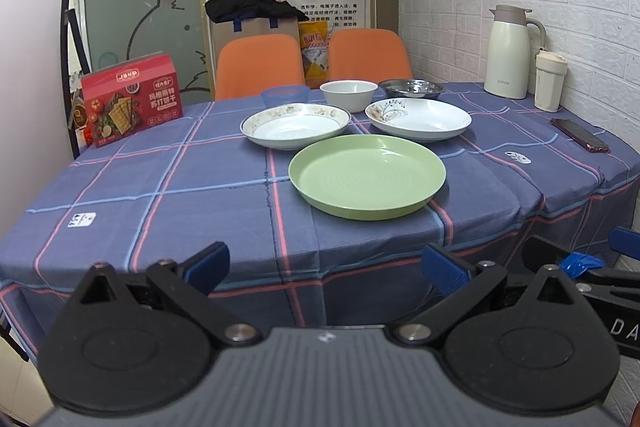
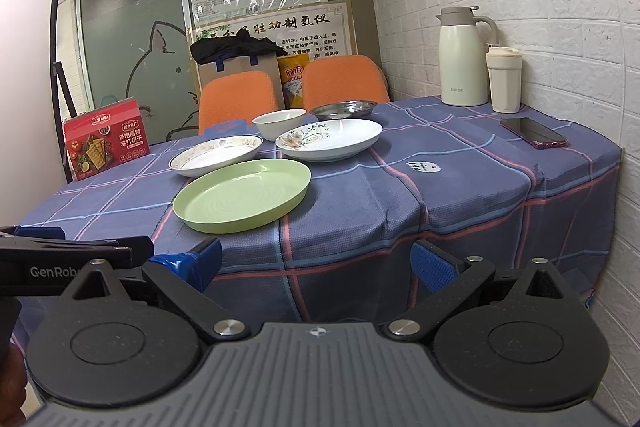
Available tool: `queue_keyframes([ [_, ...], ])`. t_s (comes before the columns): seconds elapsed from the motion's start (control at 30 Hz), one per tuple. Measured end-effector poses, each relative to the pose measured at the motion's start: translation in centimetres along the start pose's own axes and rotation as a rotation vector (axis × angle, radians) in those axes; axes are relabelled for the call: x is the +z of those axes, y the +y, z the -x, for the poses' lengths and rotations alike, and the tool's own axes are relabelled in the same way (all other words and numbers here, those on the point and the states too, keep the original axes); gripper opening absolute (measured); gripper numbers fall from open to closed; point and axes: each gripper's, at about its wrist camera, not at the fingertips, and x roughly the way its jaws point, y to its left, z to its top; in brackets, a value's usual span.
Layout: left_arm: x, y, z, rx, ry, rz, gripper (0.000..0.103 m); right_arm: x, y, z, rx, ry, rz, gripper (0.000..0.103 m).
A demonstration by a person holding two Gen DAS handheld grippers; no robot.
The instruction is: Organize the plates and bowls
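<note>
A green plate (image 1: 367,175) (image 2: 242,199) lies nearest on the blue checked tablecloth. Behind it sit a white plate with a patterned rim (image 1: 295,125) (image 2: 216,154) and a white plate with a flower print (image 1: 418,118) (image 2: 329,139). Further back stand a white bowl (image 1: 349,93) (image 2: 279,123), a blue bowl (image 1: 285,95) and a steel dish (image 1: 411,89) (image 2: 344,110). My left gripper (image 1: 326,269) is open, short of the table's front edge. My right gripper (image 2: 316,263) is also open, empty, before the same edge. Each gripper shows at the edge of the other's view.
A red cracker box (image 1: 132,99) (image 2: 106,143) stands at the table's left. A white thermos (image 1: 507,53) (image 2: 460,57), a cup (image 1: 550,81) (image 2: 504,79) and a phone (image 1: 579,140) (image 2: 534,137) are by the brick wall on the right. Two orange chairs (image 1: 260,65) stand behind.
</note>
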Motion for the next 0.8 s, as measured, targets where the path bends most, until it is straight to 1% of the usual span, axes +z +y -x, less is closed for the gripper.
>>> queue_keyframes([
  [0.17,0.02,0.07,-0.05,0.001,0.001,0.001,0.101,-0.07,0.02,-0.08,-0.003,0.011,0.006,0.089],
  [0.3,-0.03,0.18,-0.09,0.005,0.002,0.001,0.101,-0.36,0.2,-0.15,0.0,0.002,0.004,0.089],
  [0.37,-0.07,0.15,-0.14,0.006,0.003,0.002,0.101,-0.38,0.18,-0.25,-0.003,0.016,0.009,0.089],
  [0.43,-0.12,0.07,-0.13,0.007,0.004,0.002,0.101,-0.28,0.24,-0.29,-0.014,0.048,0.026,0.089],
  [0.63,-0.2,0.12,-0.23,0.007,0.008,0.004,0.101,-0.2,0.24,-0.46,-0.023,0.088,0.04,0.089],
  [0.8,-0.18,0.15,-0.4,-0.001,0.003,-0.002,0.101,-0.26,0.27,-0.49,-0.015,0.062,0.032,0.089],
])
